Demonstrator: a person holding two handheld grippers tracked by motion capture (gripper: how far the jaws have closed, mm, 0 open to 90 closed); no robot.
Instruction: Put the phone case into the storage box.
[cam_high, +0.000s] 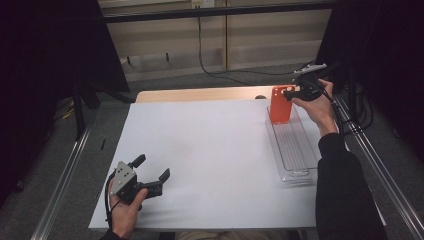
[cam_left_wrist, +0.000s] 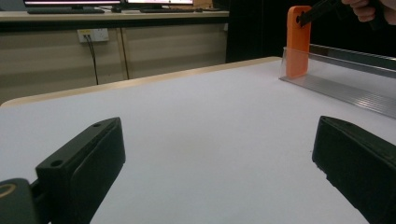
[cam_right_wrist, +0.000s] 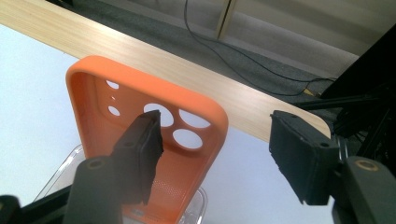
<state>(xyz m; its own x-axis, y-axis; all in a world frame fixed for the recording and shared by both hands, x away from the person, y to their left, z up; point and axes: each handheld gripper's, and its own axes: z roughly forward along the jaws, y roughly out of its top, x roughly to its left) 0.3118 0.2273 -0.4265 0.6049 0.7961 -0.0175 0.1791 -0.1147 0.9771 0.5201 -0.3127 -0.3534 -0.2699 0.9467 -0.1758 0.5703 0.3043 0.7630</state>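
An orange phone case (cam_high: 280, 105) stands upright at the far end of a clear plastic tray (cam_high: 295, 145) on the right of the white board. My right gripper (cam_high: 292, 92) is at the case's top edge. In the right gripper view the case (cam_right_wrist: 93, 121) shows its hollow side and camera holes; one jaw sits inside the hollow, the other stands well clear of the rim, so my right gripper (cam_right_wrist: 217, 135) is open. My left gripper (cam_high: 152, 167) rests open near the board's front left with nothing between its jaws. The left gripper view shows the case (cam_left_wrist: 298, 42) far off.
The white board (cam_high: 210, 150) covers most of a wooden table (cam_high: 200, 94). A metal rail (cam_high: 65, 185) runs along the left side and another along the right. A black cable (cam_high: 210, 60) lies on the floor beyond the table, before a low cabinet wall.
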